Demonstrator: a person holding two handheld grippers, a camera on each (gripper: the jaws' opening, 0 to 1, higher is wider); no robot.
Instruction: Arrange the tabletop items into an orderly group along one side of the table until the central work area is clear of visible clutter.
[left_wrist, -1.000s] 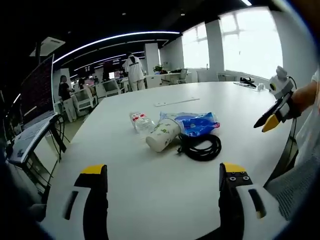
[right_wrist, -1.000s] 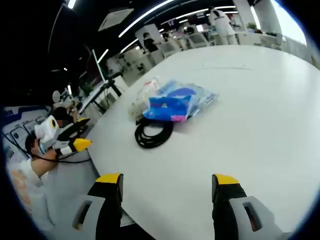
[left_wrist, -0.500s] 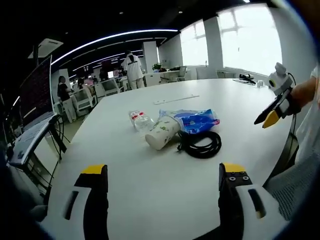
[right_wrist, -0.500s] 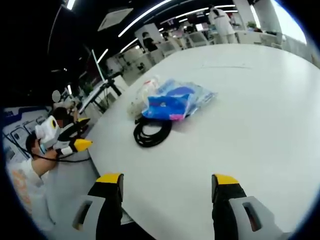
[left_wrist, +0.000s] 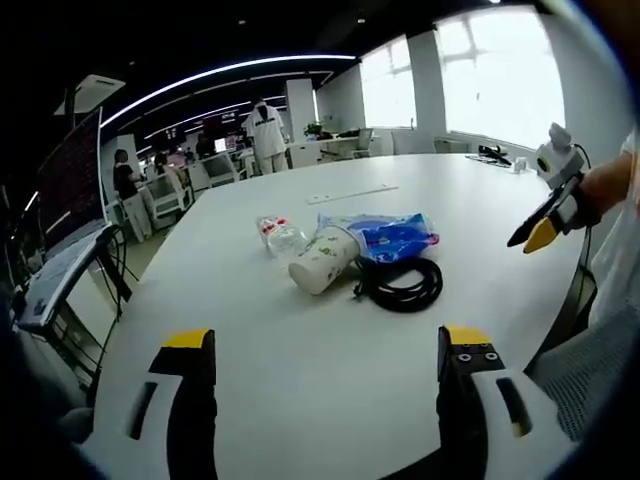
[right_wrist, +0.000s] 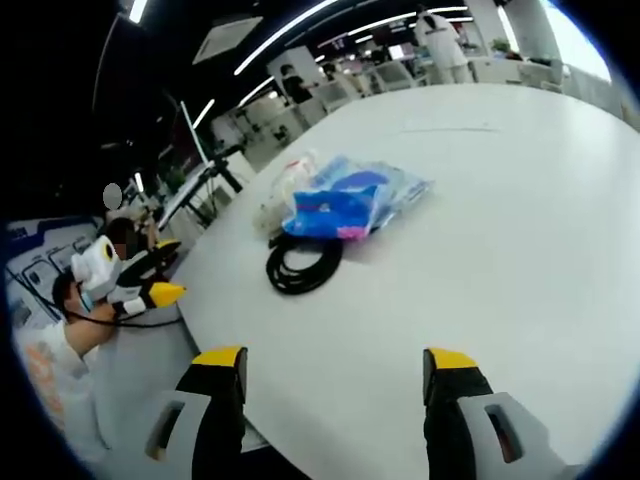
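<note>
On the white table lies a small heap: a paper cup on its side, a crumpled clear plastic bottle behind it, a blue plastic packet and a coil of black cable. My left gripper stands open well short of the heap, nothing between its jaws. The right gripper enters that view at the right edge. In the right gripper view, my right gripper is open over the table, with the cable coil and the blue packet ahead; the left gripper shows at the left.
A flat white strip lies farther back on the table. Small dark items sit near the far right edge by the windows. Office desks, chairs and standing people fill the room behind. A stand with a screen is at the left.
Both views have shifted only slightly; the heap sits a touch higher in the left gripper view. Nothing on the table has moved, and both grippers stay open.
</note>
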